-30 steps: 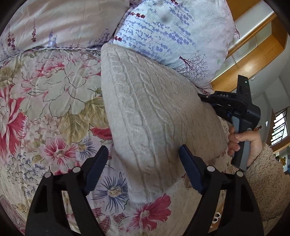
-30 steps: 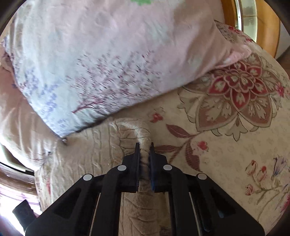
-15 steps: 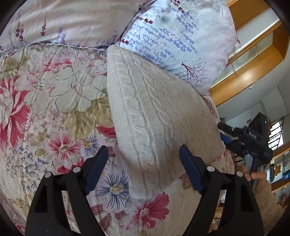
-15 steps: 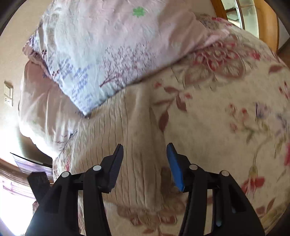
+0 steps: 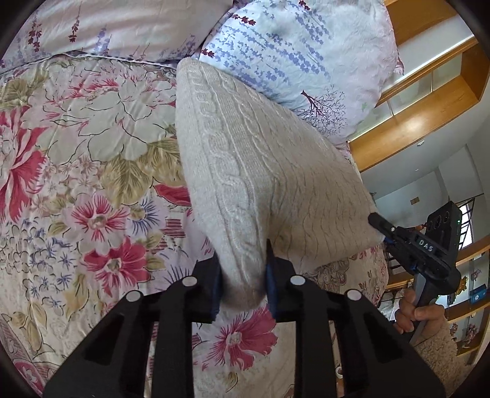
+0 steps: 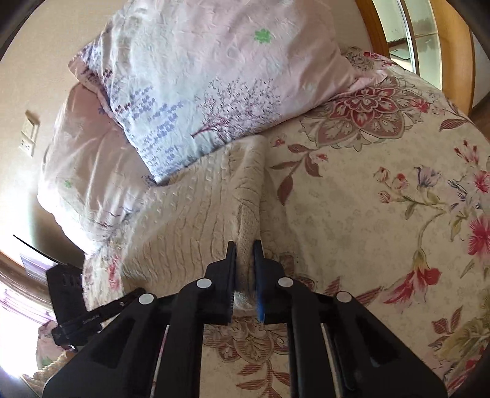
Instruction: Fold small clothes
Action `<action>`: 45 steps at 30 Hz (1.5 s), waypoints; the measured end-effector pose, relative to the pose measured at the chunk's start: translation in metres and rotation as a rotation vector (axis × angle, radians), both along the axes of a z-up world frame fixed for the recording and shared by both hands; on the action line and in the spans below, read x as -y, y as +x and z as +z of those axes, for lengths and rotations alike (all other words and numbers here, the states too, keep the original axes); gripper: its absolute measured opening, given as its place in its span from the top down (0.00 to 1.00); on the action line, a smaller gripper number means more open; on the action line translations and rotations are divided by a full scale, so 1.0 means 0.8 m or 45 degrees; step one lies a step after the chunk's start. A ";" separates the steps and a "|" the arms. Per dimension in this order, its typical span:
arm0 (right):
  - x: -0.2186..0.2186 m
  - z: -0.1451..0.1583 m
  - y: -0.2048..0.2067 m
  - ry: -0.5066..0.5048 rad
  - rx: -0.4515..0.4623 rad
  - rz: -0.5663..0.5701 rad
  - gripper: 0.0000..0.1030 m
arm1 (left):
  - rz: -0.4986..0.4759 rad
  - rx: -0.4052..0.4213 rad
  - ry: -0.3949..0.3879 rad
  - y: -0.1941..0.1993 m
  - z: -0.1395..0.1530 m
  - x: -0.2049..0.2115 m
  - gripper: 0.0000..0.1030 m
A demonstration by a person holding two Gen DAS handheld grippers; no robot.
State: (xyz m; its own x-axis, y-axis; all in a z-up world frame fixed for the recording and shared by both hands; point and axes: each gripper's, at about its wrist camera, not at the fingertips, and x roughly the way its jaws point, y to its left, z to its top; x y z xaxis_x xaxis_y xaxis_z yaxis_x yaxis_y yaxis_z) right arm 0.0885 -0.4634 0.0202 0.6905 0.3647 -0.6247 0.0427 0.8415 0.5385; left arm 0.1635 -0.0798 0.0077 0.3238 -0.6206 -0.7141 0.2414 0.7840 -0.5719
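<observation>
Item: cream cable-knit garment (image 5: 260,165), folded into a long flat panel, lying on a bed covered by a floral quilt (image 5: 85,159) with red, pink and olive blooms on a pale ground. The garment's far end lies against the pillows at the head of the bed; its near end points toward the bed's foot side, lifted slightly where it is gripped.

Left gripper (image 5: 242,281): black, two-fingered, with blue pads. Fingers closed together on the near corner of the cream knit, the fabric bunched into a rounded fold between them.

Right gripper (image 6: 245,269): same build. Fingers pinched on a narrow ridge of the garment (image 6: 196,208) at its other near corner, fabric standing upright between the pads. In the left wrist view this tool (image 5: 382,232) appears at the knit's right-hand corner, its tips touching the cloth, held by a bare hand (image 5: 416,315) with a fuzzy beige sleeve behind it.

Surroundings: pale blue-and-pink pillow (image 5: 300,61) printed with lavender sprigs and a small tree, overlapping the garment's far edge; a second pink pillow (image 5: 116,24) beside it, along the head of the bed. Orange-brown wooden frame (image 5: 422,125) beyond the pillows. Wall switch plate (image 6: 29,134) on the beige wall, seen in the right wrist view.
</observation>
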 end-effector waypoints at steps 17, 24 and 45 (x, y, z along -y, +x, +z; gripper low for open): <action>-0.019 -0.029 0.017 -0.286 -0.099 0.040 0.77 | -0.040 0.021 0.001 -0.006 -0.012 -0.004 0.66; 0.042 -0.002 0.024 0.035 -0.032 -0.041 0.25 | 0.019 0.104 0.017 0.024 0.030 -0.031 0.20; 0.024 -0.040 0.150 0.305 -0.339 0.197 0.22 | -0.075 0.000 0.352 0.117 0.024 0.043 0.02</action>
State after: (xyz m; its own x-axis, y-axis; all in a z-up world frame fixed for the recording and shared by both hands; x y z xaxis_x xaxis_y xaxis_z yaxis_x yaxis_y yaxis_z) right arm 0.2084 -0.4827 -0.0117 0.4409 0.6092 -0.6591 0.0899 0.7007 0.7077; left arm 0.2572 -0.1141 0.0272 0.2929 -0.4202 -0.8589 0.2914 0.8948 -0.3383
